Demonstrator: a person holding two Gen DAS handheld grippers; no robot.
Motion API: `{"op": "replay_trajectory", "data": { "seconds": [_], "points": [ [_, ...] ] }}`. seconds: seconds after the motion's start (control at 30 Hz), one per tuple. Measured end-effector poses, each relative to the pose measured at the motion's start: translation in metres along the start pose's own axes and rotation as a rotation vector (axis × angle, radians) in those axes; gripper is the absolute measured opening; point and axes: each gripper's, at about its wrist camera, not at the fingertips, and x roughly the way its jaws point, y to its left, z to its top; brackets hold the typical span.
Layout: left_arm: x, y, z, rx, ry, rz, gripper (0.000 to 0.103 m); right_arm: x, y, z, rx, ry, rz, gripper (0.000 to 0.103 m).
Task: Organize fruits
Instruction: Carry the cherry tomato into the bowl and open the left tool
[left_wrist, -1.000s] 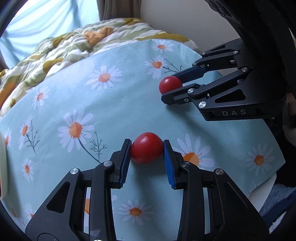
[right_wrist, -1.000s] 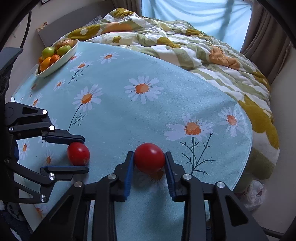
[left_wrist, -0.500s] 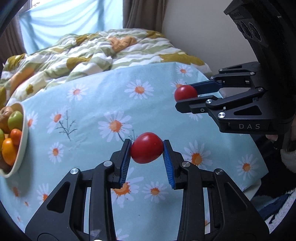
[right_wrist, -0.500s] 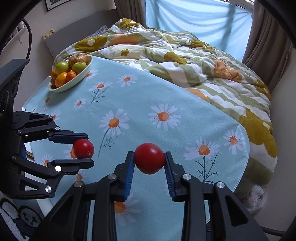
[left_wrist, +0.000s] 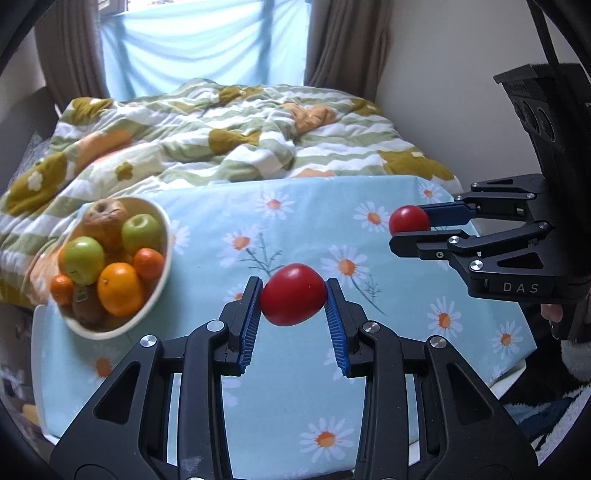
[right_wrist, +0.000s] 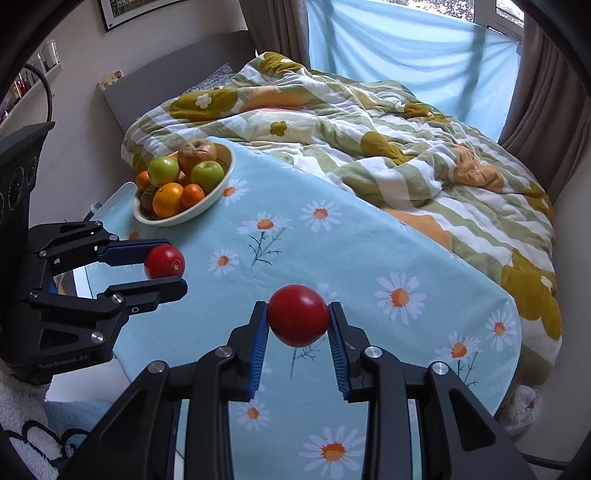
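Observation:
My left gripper (left_wrist: 293, 301) is shut on a red tomato (left_wrist: 293, 300) and holds it in the air above the daisy tablecloth. My right gripper (right_wrist: 298, 317) is shut on a second red tomato (right_wrist: 298, 314), also off the table. Each shows in the other's view: the right gripper (left_wrist: 413, 225) at right with its tomato (left_wrist: 408, 218), the left gripper (right_wrist: 166, 267) at left with its tomato (right_wrist: 164, 261). A cream bowl (left_wrist: 162, 275) with green apples, oranges and a brown apple stands at the table's far left; it also shows in the right wrist view (right_wrist: 216, 197).
The round table under the light-blue daisy cloth (left_wrist: 295, 398) ends close to my right gripper's side (right_wrist: 513, 332). A rumpled green-and-ochre quilt (left_wrist: 240, 129) on a bed lies right behind the table. Curtains and a window are beyond.
Both grippers have risen off the table with their tomatoes and turned toward the bowl. The bowl has come further into both views.

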Motion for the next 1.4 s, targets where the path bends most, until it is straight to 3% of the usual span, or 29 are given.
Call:
{"op": "replay_trajectory", "data": {
  "seconds": [0.5, 1.03, 1.4],
  "points": [
    [-0.027, 0.135, 0.021, -0.023, -0.035, 0.030, 0.040, 0.037, 0.081, 0.081, 0.044, -0.035, 0.023, 0.030],
    [0.018, 0.263, 0.051, 0.005, 0.007, -0.010, 0.040, 0.102, 0.121, 0.136, 0.180, -0.019, -0.031, 0.030],
    [0.061, 0.296, 0.057, 0.042, 0.052, -0.049, 0.041, 0.120, 0.127, 0.138, 0.262, -0.034, -0.067, 0.030]
  ]
}}
